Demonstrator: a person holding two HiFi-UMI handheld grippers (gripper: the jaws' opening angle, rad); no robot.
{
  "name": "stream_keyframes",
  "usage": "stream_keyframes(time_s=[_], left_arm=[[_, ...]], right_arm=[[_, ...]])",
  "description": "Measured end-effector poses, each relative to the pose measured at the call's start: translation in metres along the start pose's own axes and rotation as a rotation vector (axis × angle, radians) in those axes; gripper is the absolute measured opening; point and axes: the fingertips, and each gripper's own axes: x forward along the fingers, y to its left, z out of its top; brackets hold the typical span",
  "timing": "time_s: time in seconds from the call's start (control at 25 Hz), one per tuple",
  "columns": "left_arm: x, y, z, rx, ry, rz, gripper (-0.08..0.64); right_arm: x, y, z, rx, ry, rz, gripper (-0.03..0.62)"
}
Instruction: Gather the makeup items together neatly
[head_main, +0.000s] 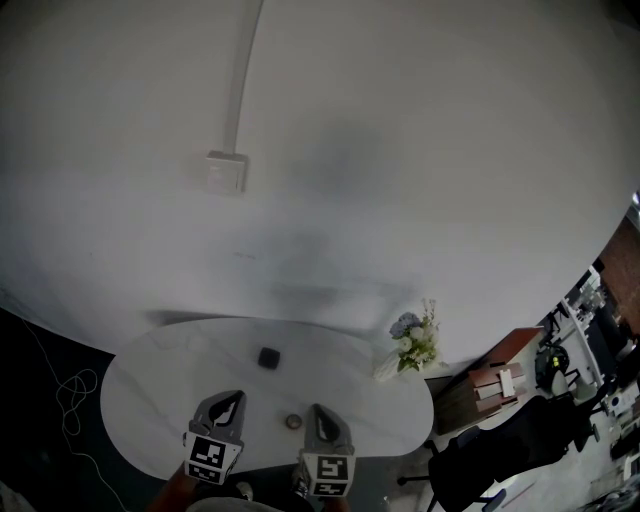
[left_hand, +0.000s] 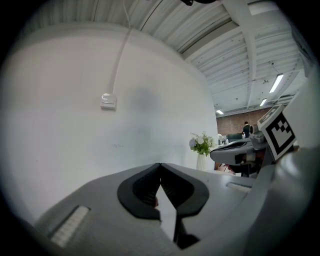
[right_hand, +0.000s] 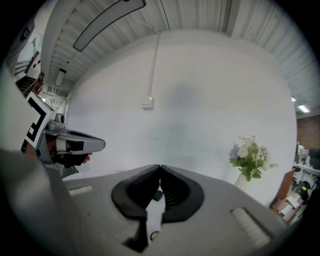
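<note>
White table (head_main: 140, 380), my left gripper (head_main: 231, 397) and right gripper (head_main: 318, 409) both pinched closed, empty, over its near edge; dark square compact (head_main: 268, 357) sits mid-table, small round item (head_main: 293, 422) lies between the grippers.

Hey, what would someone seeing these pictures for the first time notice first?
Two grippers, the left gripper and right gripper, hover side by side over the near edge of a white oval table, jaws shut. A vase of flowers stands at the table's right end, and a small dark square item lies near the middle.
</note>
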Motion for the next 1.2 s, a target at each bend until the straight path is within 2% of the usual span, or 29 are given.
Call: stream_keyframes(time_s=[0.6,0.96,1.2], left_arm=[[0.011,0.034,-0.02,-0.023,0.043,0.025,0.009],[0.045,0.075,-0.057,-0.045,0.119,0.093,0.009],[0.08,0.092,-0.081,-0.062,0.18,0.099,0.009]], right_arm=[[0.043,0.029,-0.013,0.068,0.044,0.035,0.006],[0.117,0.036,-0.042,0.115,0.114,0.093,0.006],[0.171,0.035,-0.07,0.148,0.189,0.106,0.008]])
